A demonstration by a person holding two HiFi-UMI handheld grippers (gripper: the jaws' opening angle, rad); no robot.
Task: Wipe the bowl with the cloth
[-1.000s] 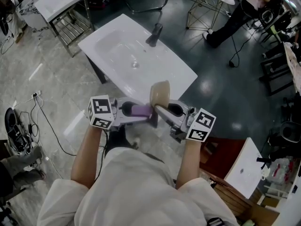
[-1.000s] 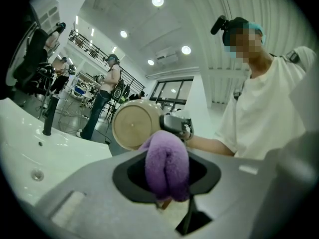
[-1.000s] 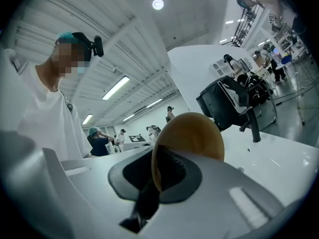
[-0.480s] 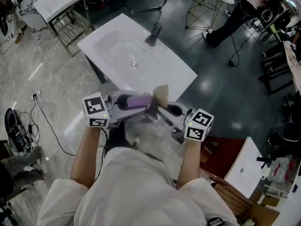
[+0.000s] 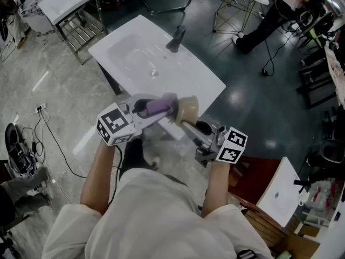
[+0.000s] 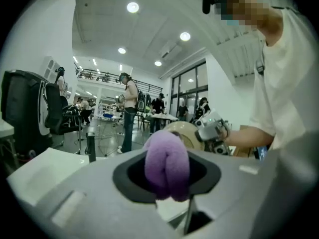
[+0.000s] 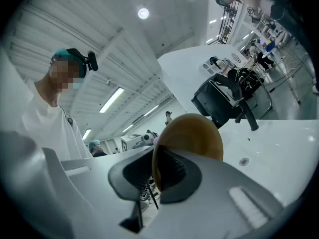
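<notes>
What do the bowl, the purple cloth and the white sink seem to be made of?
The bowl looks like wood or tan plastic: matte, thin-walled, no gloss. The cloth seems plush microfibre or fleece: fuzzy purple surface, soft rounded folds. The sink looks like glazed ceramic or moulded resin: smooth, white, faintly shiny.

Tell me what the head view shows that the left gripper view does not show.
Only the head view: the marker cube behind the left claw, and the sink drain. Only the left gripper view: ceiling lights and people standing far behind. Both: the purple cloth pinched in the left claw, close to the tan bowl held in the right claw.
</notes>
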